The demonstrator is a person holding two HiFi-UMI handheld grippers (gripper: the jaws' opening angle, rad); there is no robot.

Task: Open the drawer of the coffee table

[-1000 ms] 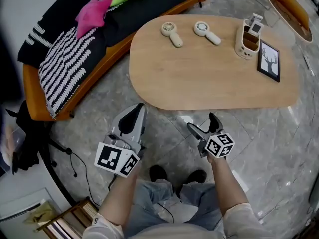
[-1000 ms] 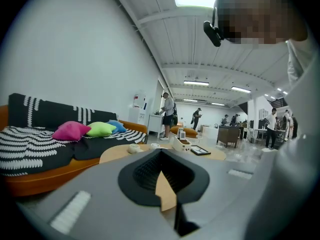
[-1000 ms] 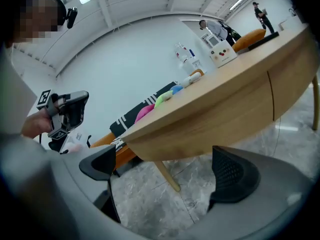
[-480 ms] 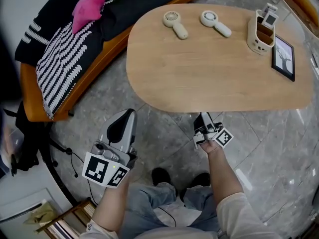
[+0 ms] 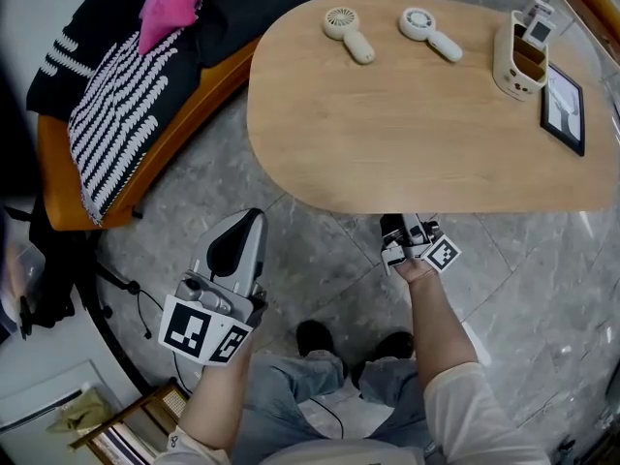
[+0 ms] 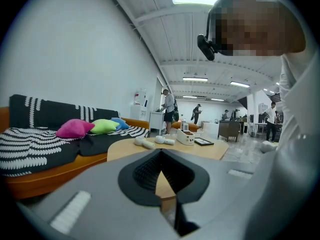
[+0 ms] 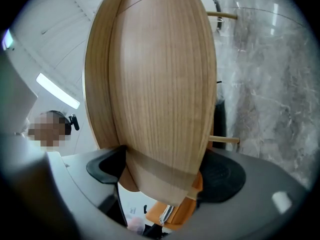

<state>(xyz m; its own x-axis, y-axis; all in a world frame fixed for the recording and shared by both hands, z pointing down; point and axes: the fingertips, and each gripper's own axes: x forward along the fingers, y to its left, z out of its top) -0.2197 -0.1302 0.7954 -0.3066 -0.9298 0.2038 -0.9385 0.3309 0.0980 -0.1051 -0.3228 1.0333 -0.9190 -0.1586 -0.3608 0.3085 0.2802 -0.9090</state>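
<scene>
- Grasp step in hand: set in low with the right gripper [image 5: 411,243] at the near rim of the coffee table [image 5: 407,114], just under the top.
- Clamped there on a wooden lip, one jaw above and one below; by the look of it the drawer front [image 7: 161,186], held across its thickness.
- No sight of any drawer from the head view; tucked beneath the tabletop, and judged not yet pulled out.
- Hanging idle with the left gripper [image 5: 235,252] over the stone floor [image 5: 542,289], well apart from the table; pinched nearly together, nothing gripped.
- Up top, well back from the near rim: two handheld fans [image 5: 347,33], a holder [image 5: 518,56], a picture frame [image 5: 565,105].
- Next, as a judgement: hold the clamp firm and draw straight back toward the body, level with the top, no twisting.
- Worth watching for a slip on that smooth wood, and for room behind, with legs and feet close by.
</scene>
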